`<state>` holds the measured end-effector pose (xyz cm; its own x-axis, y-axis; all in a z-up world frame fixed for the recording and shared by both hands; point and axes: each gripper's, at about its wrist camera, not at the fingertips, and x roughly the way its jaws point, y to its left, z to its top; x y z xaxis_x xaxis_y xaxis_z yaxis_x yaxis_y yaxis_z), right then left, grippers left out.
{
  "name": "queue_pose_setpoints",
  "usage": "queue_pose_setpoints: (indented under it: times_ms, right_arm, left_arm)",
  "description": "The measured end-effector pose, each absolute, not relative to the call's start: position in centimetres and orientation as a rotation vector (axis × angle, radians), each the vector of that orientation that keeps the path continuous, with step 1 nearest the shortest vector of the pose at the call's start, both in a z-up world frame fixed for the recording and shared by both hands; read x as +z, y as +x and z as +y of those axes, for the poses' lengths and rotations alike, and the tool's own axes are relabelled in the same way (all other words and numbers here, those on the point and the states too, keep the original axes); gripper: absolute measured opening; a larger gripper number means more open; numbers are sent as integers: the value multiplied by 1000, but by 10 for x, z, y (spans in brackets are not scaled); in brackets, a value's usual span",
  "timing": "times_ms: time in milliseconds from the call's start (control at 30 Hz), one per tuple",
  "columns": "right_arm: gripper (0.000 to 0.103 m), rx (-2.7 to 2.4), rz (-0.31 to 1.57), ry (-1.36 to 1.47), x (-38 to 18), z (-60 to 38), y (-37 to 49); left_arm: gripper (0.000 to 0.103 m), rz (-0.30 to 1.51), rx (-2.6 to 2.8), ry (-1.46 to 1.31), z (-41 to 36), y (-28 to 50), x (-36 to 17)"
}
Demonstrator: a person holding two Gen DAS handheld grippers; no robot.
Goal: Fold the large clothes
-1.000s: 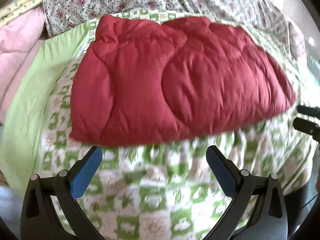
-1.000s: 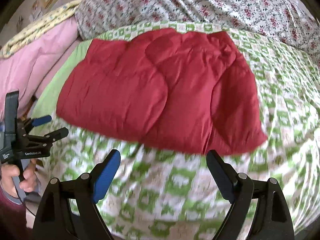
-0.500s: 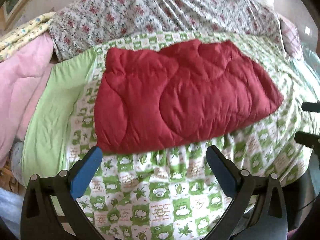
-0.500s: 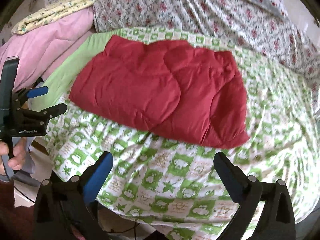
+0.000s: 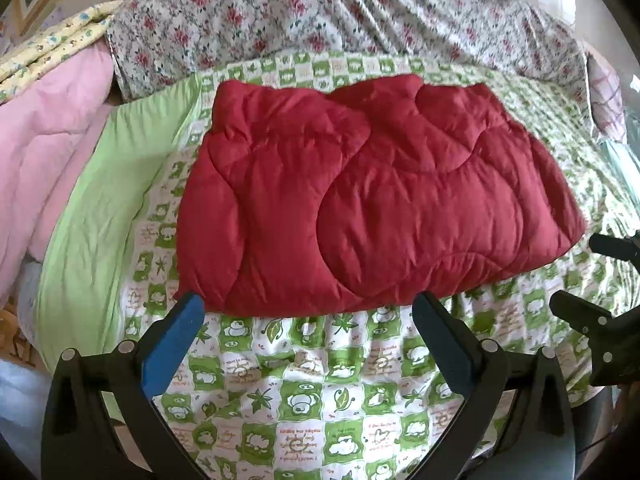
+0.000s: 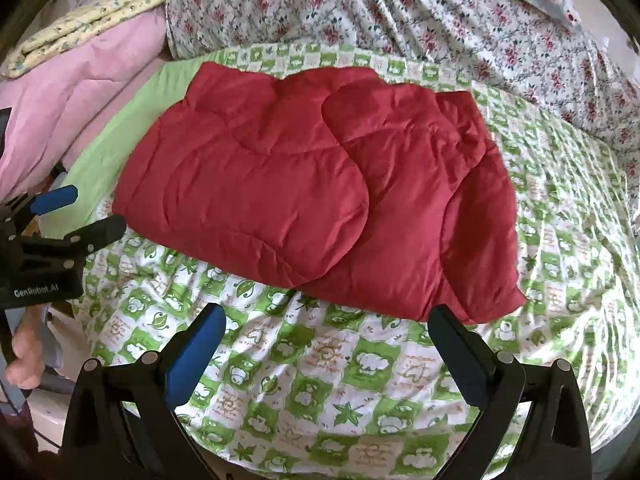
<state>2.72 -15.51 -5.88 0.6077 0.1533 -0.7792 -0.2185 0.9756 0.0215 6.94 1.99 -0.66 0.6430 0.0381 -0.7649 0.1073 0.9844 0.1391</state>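
Observation:
A red quilted garment [image 5: 372, 196] lies folded flat on the green-and-white patterned bedspread [image 5: 304, 396]; it also fills the middle of the right wrist view [image 6: 312, 200]. My left gripper [image 5: 306, 310] hangs open above the bedspread, just short of the garment's near edge, with nothing between its fingers. My right gripper [image 6: 326, 320] is open too, back from the garment's near right corner, empty. The left gripper [image 6: 70, 216] also shows at the left edge of the right wrist view, held by a hand [image 6: 26, 356].
Pink bedding [image 5: 44, 168] and a yellow printed cloth [image 5: 52, 46] are piled at the left. A floral sheet [image 5: 340, 16] covers the far side of the bed. A plain green border [image 5: 100, 208] runs along the bedspread's left. The bed's near edge drops off below both grippers.
Both grippers have pulled back and risen from the garment, so it looks smaller and more bedspread shows. The right jaws widened slightly. The garment lies still.

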Motion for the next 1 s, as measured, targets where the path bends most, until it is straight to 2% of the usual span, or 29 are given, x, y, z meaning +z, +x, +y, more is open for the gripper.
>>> queue_pose_setpoints:
  times_ms: [1000]
  right_arm:
    - [102, 213, 906, -83, -50, -155, 62]
  left_arm:
    - [103, 893, -35, 189, 13, 101, -6]
